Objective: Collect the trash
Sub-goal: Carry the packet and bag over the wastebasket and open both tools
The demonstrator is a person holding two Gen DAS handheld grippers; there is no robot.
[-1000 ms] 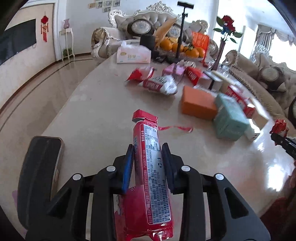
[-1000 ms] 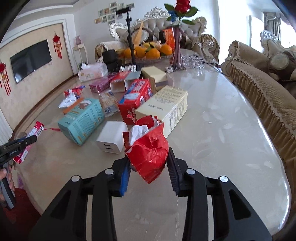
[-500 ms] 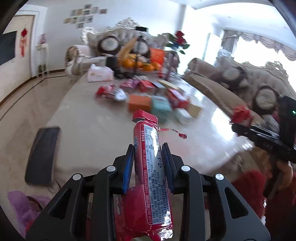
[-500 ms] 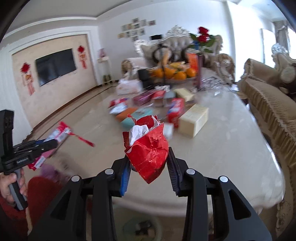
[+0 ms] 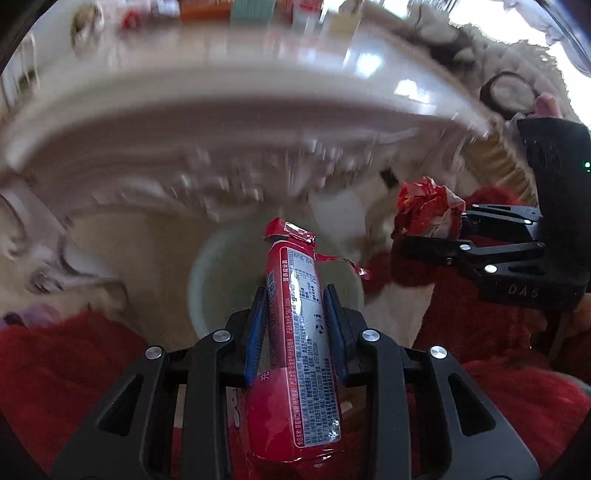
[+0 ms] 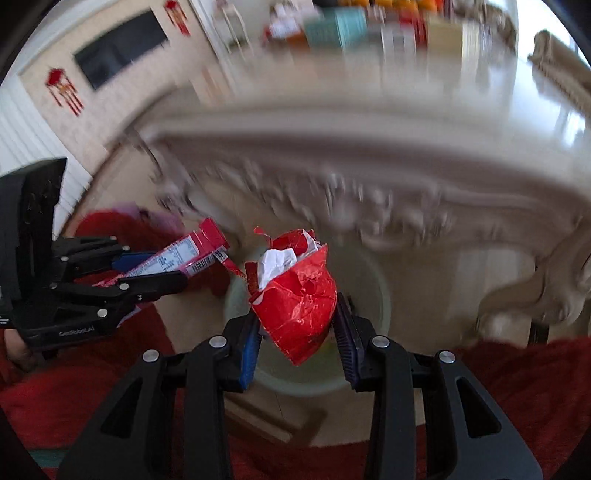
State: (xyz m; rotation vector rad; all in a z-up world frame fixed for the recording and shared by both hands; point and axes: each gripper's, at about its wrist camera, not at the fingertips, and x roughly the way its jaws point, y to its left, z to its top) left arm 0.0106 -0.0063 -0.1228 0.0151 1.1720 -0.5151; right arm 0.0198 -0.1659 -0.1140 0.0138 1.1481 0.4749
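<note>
My left gripper (image 5: 295, 295) is shut on a long red snack wrapper (image 5: 301, 325) with a white printed label. Below it on the floor stands a round pale bin (image 5: 210, 288), its mouth right under the wrapper's torn top. My right gripper (image 6: 295, 306) is shut on a crumpled red bag (image 6: 299, 299) with white paper inside, held over the same pale bin (image 6: 373, 295). Each gripper shows in the other's view: the right gripper (image 5: 432, 229) with its red bag (image 5: 424, 210) to the right, the left gripper (image 6: 181, 266) with its wrapper (image 6: 184, 254) to the left.
The carved front edge of the marble table (image 5: 221, 122) arches above the bin, blurred by motion. Boxes and packets (image 6: 336, 22) lie on the tabletop far behind. Red clothing of the person (image 5: 66, 369) fills the bottom of both views. A sofa (image 5: 509, 88) stands at the right.
Both grippers have dropped from above the tabletop to below its edge and tilted downward, still holding their trash. The pale bin has come into view under them.
</note>
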